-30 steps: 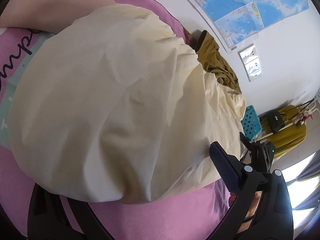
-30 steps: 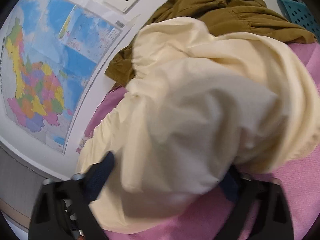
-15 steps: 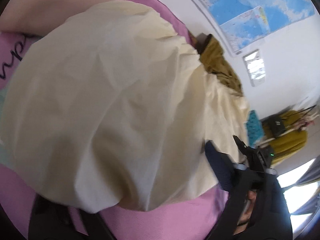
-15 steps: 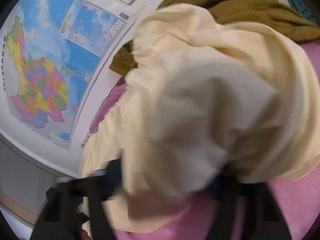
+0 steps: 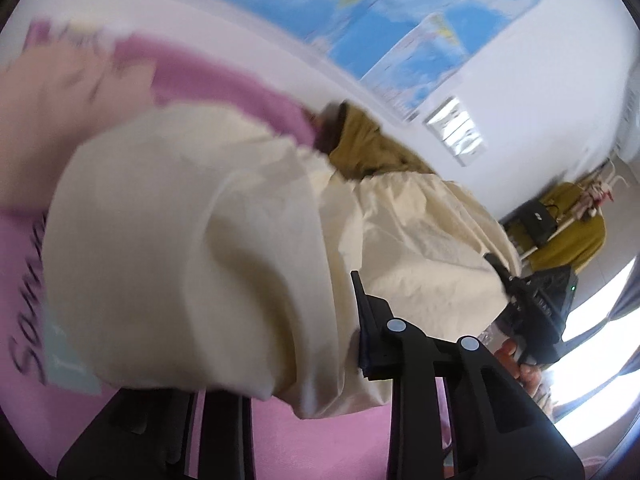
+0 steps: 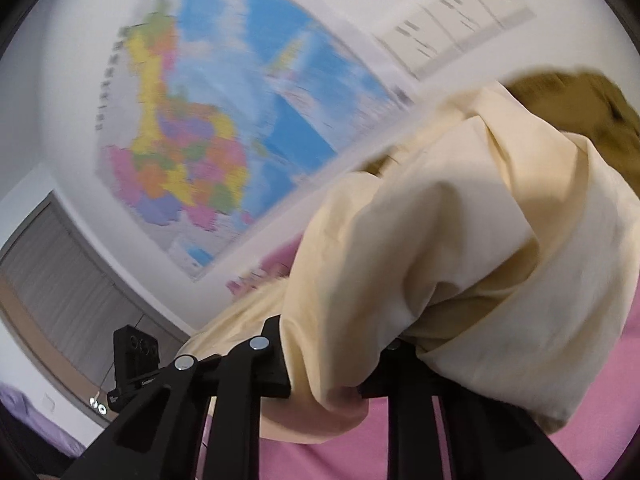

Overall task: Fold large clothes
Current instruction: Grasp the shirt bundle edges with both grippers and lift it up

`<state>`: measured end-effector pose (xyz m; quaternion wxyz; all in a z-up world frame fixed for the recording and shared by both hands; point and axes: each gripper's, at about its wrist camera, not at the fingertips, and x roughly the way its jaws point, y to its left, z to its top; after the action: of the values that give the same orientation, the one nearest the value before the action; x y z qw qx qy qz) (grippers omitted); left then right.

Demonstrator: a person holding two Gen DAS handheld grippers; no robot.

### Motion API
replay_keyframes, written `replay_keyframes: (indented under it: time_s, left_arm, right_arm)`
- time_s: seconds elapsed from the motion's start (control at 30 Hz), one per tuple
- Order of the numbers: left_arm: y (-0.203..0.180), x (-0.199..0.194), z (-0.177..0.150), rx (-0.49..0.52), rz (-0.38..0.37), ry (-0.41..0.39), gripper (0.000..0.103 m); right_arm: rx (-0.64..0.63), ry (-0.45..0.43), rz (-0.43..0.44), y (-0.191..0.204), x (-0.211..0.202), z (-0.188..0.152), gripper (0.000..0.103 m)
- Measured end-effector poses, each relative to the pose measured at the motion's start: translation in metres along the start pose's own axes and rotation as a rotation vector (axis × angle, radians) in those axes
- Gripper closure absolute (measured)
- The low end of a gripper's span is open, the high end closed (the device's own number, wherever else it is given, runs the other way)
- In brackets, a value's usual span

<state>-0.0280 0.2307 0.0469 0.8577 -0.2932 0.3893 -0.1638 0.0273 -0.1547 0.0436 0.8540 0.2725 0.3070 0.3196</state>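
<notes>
Since earlier: left gripper and right gripper just closed, apparently pinching cream garment, lifted off pink bedspread.

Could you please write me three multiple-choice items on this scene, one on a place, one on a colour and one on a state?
1. Where does the olive-brown garment lie?
A. beyond the cream garment, by the wall
B. on the floor
C. under the pink cover

2. What colour is the garment in the tools?
A. blue
B. cream
C. black

3. What state is the right tool in?
A. open, clear of cloth
B. shut on nothing
C. shut on the cream garment

Answers:
1. A: it shows past the cream garment, below the wall map.
2. B: pale cream cloth bunches between the fingers of both the left tool and the right tool.
3. C: its jaws, which have just been closing, pinch a cream fold above the pink cover.
</notes>
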Motion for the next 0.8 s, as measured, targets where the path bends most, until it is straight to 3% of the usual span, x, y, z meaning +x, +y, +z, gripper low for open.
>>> replay_keyframes:
  time_s: [0.2, 0.4, 0.6, 0.7, 0.8]
  left_arm:
    - [-0.019, -0.045, 0.049, 0.085, 0.003, -0.104, 0.078]
    - [-0.016, -0.106, 0.110, 0.153, 0.106, -0.269, 0.079]
    - [0.032, -0.163, 0.172, 0.135, 0.246, -0.419, 0.080]
    - [0.070, -0.182, 0.199, 0.111, 0.335, -0.478, 0.080]
    - [0.113, -0.198, 0.218, 0.075, 0.367, -0.534, 0.080]
  right_arm:
    - [-0.127, -0.069, 0.096, 0.060, 0.010, 0.042, 0.084]
    - [-0.212, -0.097, 0.232, 0.123, 0.065, 0.085, 0.085]
    - [-0.244, -0.060, 0.350, 0.177, 0.158, 0.103, 0.085]
    - [-0.262, -0.025, 0.392, 0.204, 0.213, 0.100, 0.085]
    - [-0.319, -0.014, 0.424, 0.232, 0.268, 0.081, 0.085]
